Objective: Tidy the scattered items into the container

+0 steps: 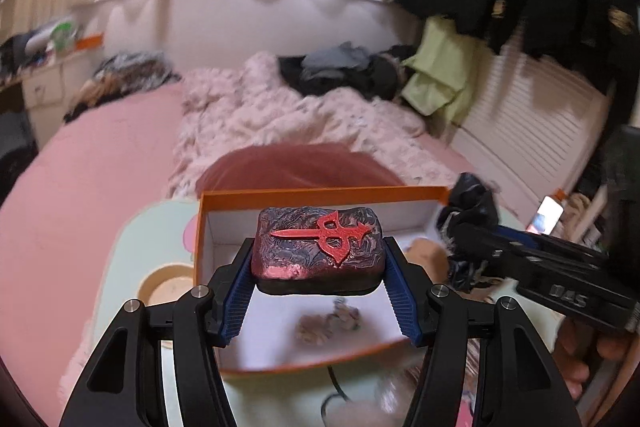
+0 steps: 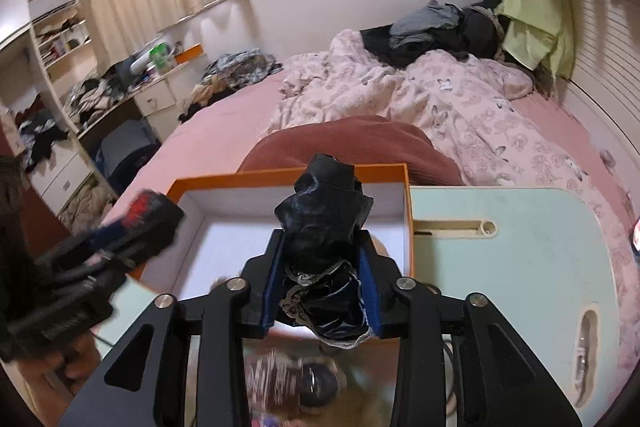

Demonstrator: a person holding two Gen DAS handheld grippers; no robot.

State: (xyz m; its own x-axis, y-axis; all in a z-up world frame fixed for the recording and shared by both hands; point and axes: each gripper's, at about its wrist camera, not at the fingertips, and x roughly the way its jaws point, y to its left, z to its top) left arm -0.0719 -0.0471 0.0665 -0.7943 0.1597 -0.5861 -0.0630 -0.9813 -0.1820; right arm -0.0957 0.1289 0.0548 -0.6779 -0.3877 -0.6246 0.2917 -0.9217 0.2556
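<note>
My left gripper (image 1: 318, 259) is shut on a dark marbled block with a red sword emblem (image 1: 318, 245) and holds it above the orange box with white inside (image 1: 320, 195). My right gripper (image 2: 322, 267) is shut on a crumpled black fabric piece with lace trim (image 2: 322, 223), held over the same box (image 2: 288, 175). The right gripper with its black fabric shows at the right of the left wrist view (image 1: 468, 219). The left gripper shows blurred at the left of the right wrist view (image 2: 132, 223). A small blurred item (image 1: 328, 319) lies inside the box.
The box stands on a pale green lap table (image 2: 520, 251) on a pink bed (image 1: 80, 187). A rumpled blanket (image 2: 440, 107) and clothes (image 2: 440, 27) lie behind. Blurred small items (image 2: 296, 379) and a cable (image 1: 336, 391) lie at the table's near edge. A phone (image 1: 546, 217) is at the right.
</note>
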